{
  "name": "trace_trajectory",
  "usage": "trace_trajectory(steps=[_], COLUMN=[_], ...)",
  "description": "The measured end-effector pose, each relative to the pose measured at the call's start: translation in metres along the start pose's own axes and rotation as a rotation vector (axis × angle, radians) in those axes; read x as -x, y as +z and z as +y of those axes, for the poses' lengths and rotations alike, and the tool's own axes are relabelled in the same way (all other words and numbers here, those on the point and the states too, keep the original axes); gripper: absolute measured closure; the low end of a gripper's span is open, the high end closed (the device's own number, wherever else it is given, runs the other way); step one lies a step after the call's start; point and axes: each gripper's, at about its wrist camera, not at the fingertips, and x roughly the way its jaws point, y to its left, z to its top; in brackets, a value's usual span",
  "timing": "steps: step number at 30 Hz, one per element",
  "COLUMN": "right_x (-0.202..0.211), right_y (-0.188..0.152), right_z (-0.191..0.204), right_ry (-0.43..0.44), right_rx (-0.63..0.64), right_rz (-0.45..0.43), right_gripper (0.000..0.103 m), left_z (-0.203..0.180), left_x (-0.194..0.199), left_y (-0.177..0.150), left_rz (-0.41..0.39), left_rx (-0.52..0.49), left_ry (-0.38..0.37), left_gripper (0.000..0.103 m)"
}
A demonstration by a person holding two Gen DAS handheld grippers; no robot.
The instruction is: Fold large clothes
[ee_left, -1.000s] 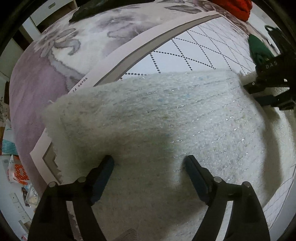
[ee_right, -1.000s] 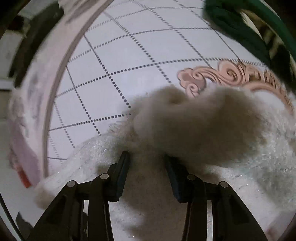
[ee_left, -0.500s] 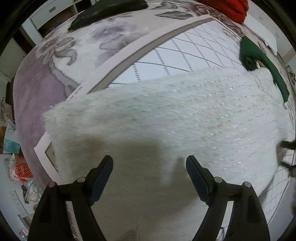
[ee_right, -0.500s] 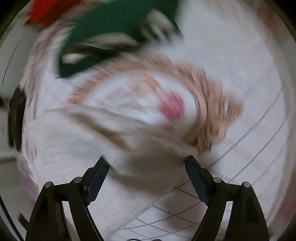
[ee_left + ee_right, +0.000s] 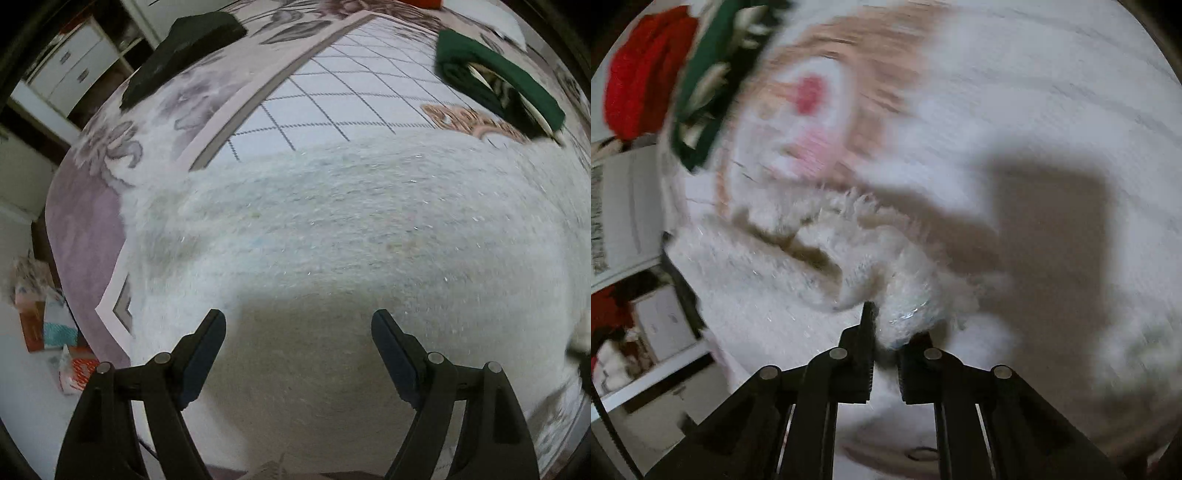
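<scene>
A large fuzzy white sweater (image 5: 332, 229) lies spread flat on the patterned rug (image 5: 332, 88). My left gripper (image 5: 297, 332) is open and empty, hovering just above the sweater's near part. In the blurred right wrist view, my right gripper (image 5: 892, 325) is shut on a fluffy edge of the white sweater (image 5: 905, 306), which bunches between the fingers and trails to the left over the rug (image 5: 1034, 92).
A green garment (image 5: 495, 81) lies on the rug beyond the sweater and shows in the right wrist view (image 5: 713, 85) beside a red garment (image 5: 642, 70). A black folded item (image 5: 181, 48) sits far left. White drawers (image 5: 74, 70) and clutter (image 5: 55, 332) stand past the rug's edge.
The right gripper opened, swung to another part of the sweater and closed on its fluffy edge. The left gripper stayed open and drew back a little over the flat sweater.
</scene>
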Motion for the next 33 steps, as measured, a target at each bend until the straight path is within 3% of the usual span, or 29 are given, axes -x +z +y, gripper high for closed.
trace_trajectory(steps=[2, 4, 7, 11, 13, 15, 17, 18, 19, 20, 23, 26, 29, 31, 33], right_x=[-0.003, 0.006, 0.036, 0.059, 0.057, 0.044, 0.027, 0.019, 0.002, -0.014, -0.076, -0.094, -0.071, -0.031, 0.006], right_y=[-0.012, -0.016, -0.02, -0.014, -0.005, 0.003, 0.015, 0.017, 0.024, 0.03, 0.06, 0.069, 0.079, 0.075, 0.058], right_z=[-0.02, -0.024, 0.002, 0.076, 0.127, 0.179, 0.21, 0.227, 0.238, 0.243, 0.245, 0.256, 0.263, 0.263, 0.268], right_ry=[-0.039, -0.107, -0.216, -0.21, -0.177, -0.19, -0.176, -0.169, -0.204, -0.246, -0.353, -0.412, -0.399, -0.333, -0.282], right_rx=[0.005, 0.03, 0.162, 0.362, 0.48, 0.582, 0.643, 0.667, 0.671, 0.661, 0.583, 0.607, 0.543, 0.495, 0.519], right_rz=[0.073, 0.097, -0.019, -0.135, -0.167, -0.193, -0.215, -0.216, -0.22, -0.215, -0.163, -0.149, -0.087, -0.145, -0.23], right_gripper=[0.088, 0.071, 0.052, 0.044, 0.03, 0.027, 0.027, 0.033, 0.073, 0.096, 0.098, 0.096, 0.092, 0.081, 0.08], left_z=[-0.004, -0.008, -0.008, -0.004, -0.001, 0.004, 0.012, 0.014, 0.018, 0.023, 0.032, 0.042, 0.047, 0.047, 0.044], left_x=[-0.001, -0.005, -0.008, -0.002, 0.002, 0.003, 0.001, 0.0, -0.003, -0.007, -0.024, -0.04, -0.034, -0.024, -0.013], left_y=[-0.009, -0.019, -0.031, -0.035, -0.033, -0.029, -0.025, -0.024, -0.022, -0.02, -0.018, -0.019, -0.016, -0.012, -0.006], left_rz=[0.014, 0.047, 0.074, 0.059, 0.049, 0.036, 0.033, 0.032, 0.034, 0.037, 0.056, 0.093, 0.092, 0.09, 0.075], left_rx=[-0.01, -0.002, 0.044, 0.077, 0.094, 0.109, 0.131, 0.139, 0.151, 0.165, 0.189, 0.222, 0.236, 0.227, 0.216], left_ry=[-0.019, -0.062, -0.089, -0.081, -0.072, -0.075, -0.069, -0.067, -0.061, -0.059, -0.046, -0.071, -0.086, -0.09, -0.093], left_gripper=[0.023, 0.023, 0.023, 0.023, 0.023, 0.023, 0.023, 0.023, 0.023, 0.023, 0.023, 0.021, 0.021, 0.021, 0.021])
